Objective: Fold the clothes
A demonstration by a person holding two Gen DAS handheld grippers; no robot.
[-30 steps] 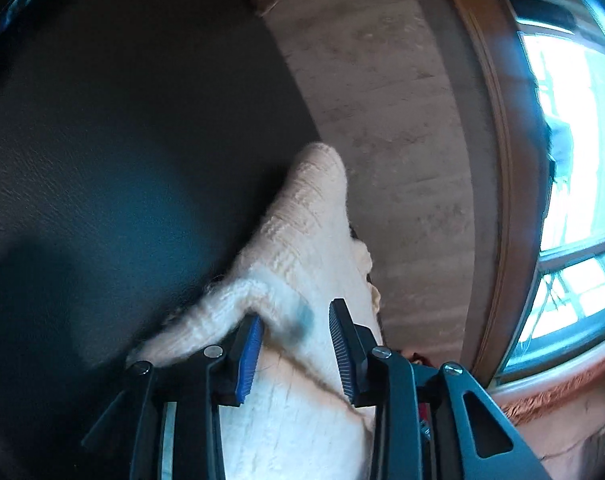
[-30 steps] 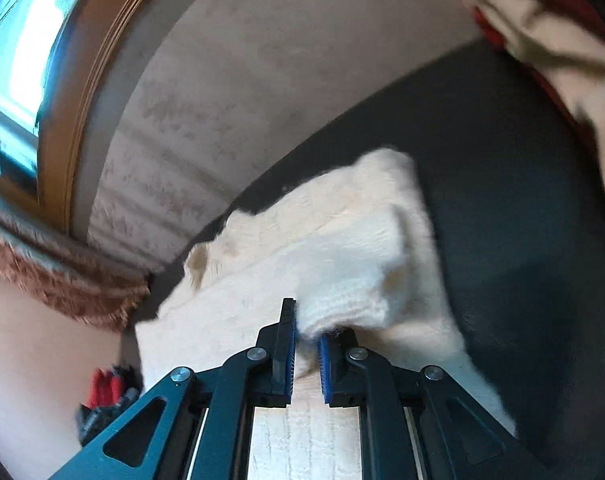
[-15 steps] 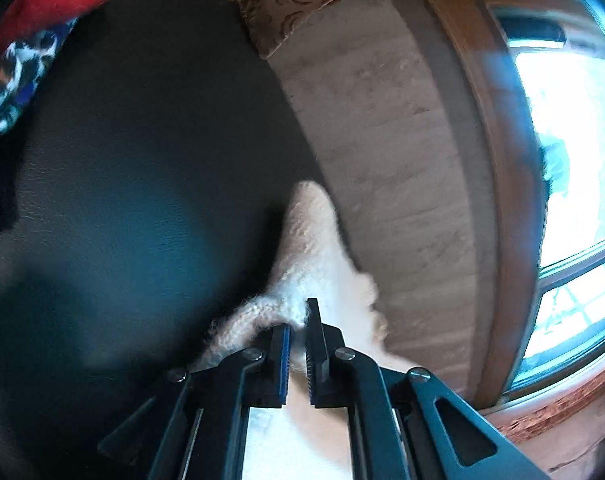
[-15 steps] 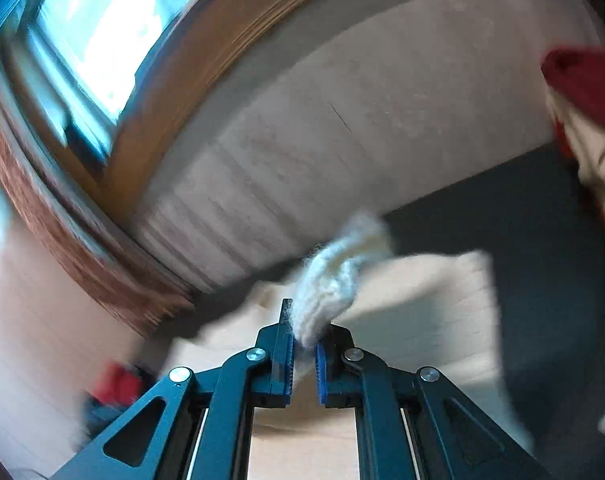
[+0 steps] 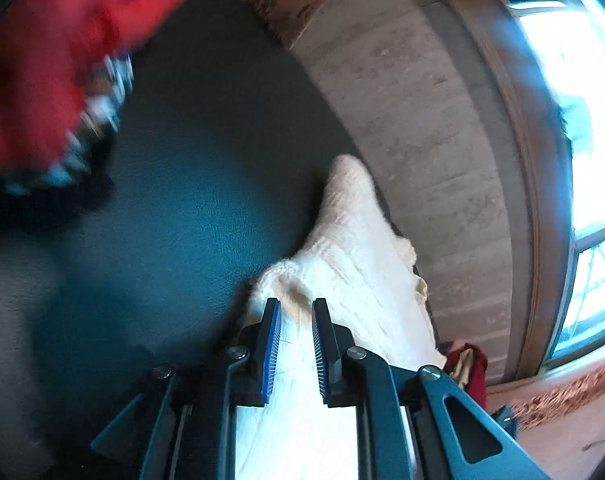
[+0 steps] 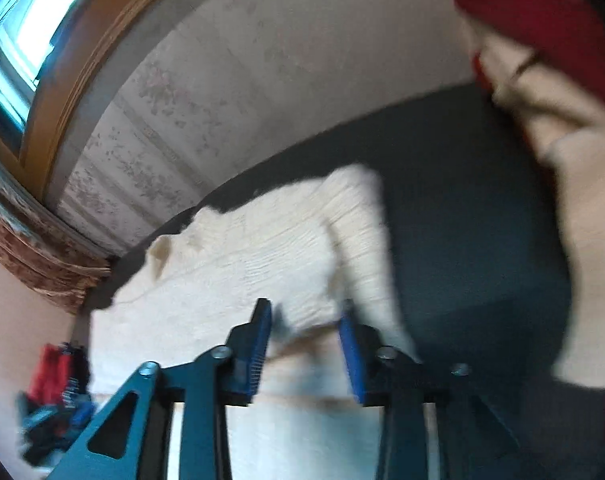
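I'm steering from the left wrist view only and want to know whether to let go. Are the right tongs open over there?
Observer: Yes. The right tongs stand wide open over the cream sweater, with nothing clamped between them.
Operator: Is that side of the sweater lying down?
Observer: It lies on the dark surface, with one part folded over the body, though the picture is blurred.
Operator: Anything near it on that side?
Observer: A cream and red garment sits at the right edge of the right wrist view, apart from the sweater.
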